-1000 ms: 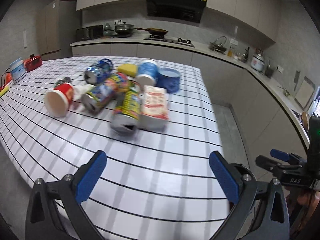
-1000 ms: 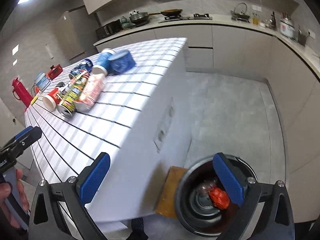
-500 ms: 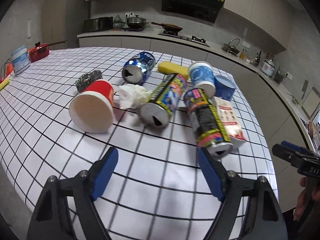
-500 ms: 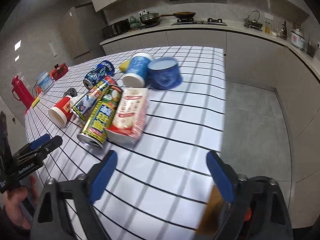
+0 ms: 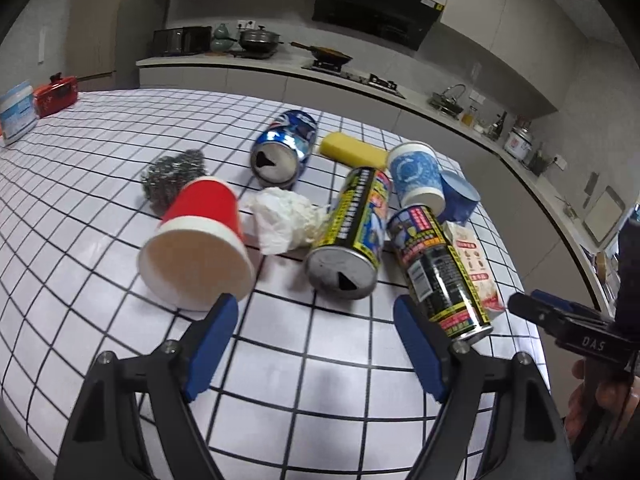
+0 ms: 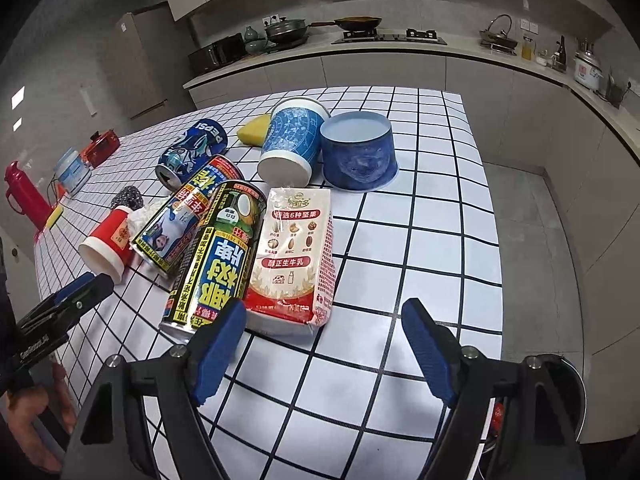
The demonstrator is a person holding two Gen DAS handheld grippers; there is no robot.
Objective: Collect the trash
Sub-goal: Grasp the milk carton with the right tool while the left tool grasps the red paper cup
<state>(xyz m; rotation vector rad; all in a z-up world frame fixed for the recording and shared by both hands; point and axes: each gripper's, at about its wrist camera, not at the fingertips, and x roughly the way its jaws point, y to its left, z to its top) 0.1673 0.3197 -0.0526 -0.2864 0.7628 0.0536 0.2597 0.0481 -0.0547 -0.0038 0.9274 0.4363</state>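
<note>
While both hover over the trash pile, L gripper & R gripper gape empty, R's jaws just narrowing.

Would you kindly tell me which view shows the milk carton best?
The right wrist view: the milk carton lies with its whole printed face visible. In the left wrist view only a narrow strip of it shows behind the black-and-yellow can.

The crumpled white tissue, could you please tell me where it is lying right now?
In the left wrist view the tissue lies mid-table, between the tipped red cup on its left and the yellow-black can on its right, in front of the blue soda can.
</note>
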